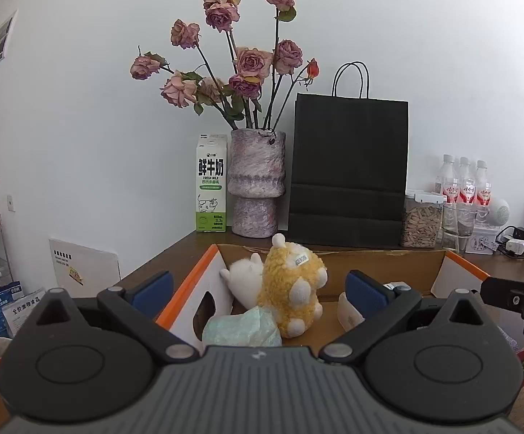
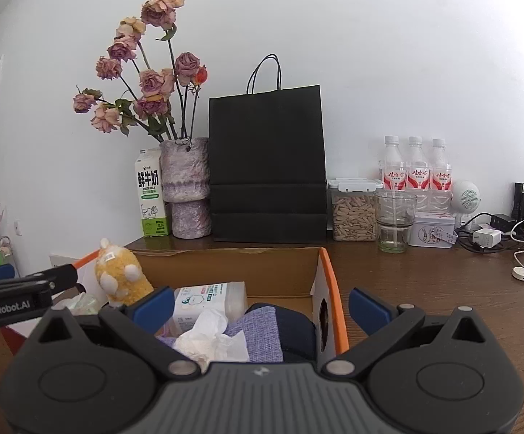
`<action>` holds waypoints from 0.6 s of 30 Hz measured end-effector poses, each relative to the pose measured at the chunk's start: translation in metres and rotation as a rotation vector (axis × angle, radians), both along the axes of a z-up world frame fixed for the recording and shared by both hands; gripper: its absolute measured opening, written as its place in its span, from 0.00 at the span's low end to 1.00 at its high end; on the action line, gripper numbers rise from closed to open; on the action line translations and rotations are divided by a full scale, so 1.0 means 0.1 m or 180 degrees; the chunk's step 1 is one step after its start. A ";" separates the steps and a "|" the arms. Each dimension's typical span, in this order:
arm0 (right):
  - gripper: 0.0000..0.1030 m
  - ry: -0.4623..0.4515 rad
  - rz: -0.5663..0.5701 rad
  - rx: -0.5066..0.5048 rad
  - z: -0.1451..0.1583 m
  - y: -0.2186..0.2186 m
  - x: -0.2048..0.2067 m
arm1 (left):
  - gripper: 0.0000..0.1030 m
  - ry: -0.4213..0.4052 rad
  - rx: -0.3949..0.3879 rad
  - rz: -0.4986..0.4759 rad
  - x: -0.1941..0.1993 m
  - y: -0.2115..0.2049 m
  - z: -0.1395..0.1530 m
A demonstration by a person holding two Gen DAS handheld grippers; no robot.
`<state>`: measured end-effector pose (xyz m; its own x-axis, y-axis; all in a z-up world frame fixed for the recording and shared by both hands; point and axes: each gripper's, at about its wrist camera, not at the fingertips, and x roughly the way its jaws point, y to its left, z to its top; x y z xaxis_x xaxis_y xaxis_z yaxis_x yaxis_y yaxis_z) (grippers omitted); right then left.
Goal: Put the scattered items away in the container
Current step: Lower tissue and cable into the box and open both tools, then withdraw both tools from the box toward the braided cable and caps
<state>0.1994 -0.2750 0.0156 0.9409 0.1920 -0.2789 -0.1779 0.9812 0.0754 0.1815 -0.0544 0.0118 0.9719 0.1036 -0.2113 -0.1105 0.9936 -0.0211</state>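
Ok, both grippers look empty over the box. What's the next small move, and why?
Probably lift both back and look round the table for leftovers. The left gripper and right gripper are both open with nothing between the fingers, and the yellow plush, wipes pack and tissue already sit in the cardboard box.

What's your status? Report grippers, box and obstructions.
Left gripper open, empty, over the box. Right gripper open, empty, straddling box's right wall. Yellow plush, wipes pack, tissue inside box. No obstruction seen.
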 end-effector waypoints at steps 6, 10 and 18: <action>1.00 0.0009 -0.0075 0.0060 -0.04 -0.11 -0.04 | 1.00 -0.0009 0.0044 0.0025 -0.11 0.06 -0.07; 1.00 0.0040 -0.0136 0.0112 -0.09 -0.19 -0.12 | 1.00 -0.0055 0.0090 0.0053 -0.21 0.10 -0.11; 1.00 0.0099 -0.0258 0.0145 -0.17 -0.34 -0.30 | 1.00 -0.0005 0.0104 0.0130 -0.38 0.21 -0.17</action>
